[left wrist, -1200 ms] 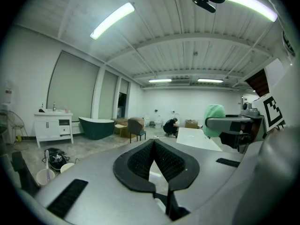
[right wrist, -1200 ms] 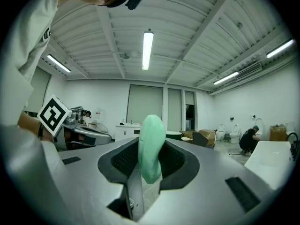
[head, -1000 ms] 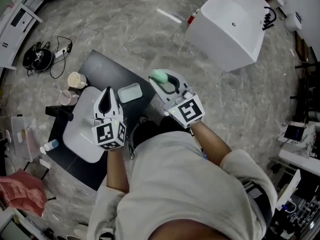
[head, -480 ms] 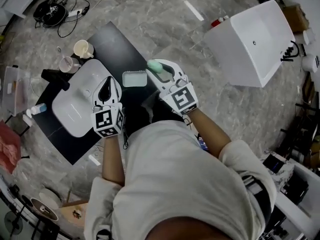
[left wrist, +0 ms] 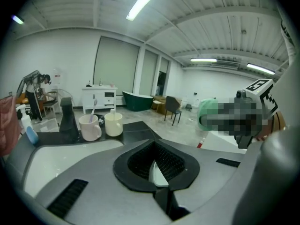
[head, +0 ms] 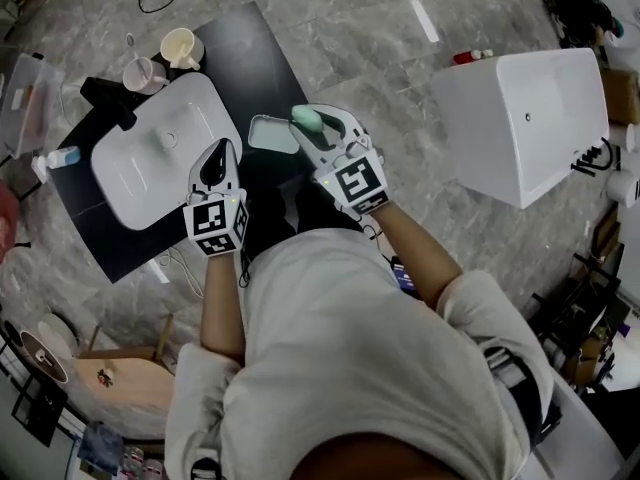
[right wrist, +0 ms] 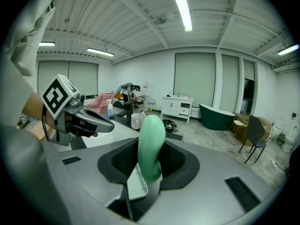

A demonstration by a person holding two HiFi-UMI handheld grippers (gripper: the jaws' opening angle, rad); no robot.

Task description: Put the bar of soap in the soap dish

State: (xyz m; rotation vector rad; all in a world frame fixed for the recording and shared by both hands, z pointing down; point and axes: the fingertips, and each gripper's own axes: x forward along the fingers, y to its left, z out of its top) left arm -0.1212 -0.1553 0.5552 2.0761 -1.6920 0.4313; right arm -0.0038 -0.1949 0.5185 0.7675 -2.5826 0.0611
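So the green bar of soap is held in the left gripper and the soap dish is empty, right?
Not the left: the right gripper view shows the bar of soap clamped in the right gripper. The soap dish is indeed empty.

The right claw (head: 312, 126) grips a green bar of soap (head: 304, 118) at the right edge of the pale soap dish (head: 266, 136) on the black desk (head: 250, 48). The left claw (head: 216, 156), tips together, shows beside the white basin (head: 150, 158).
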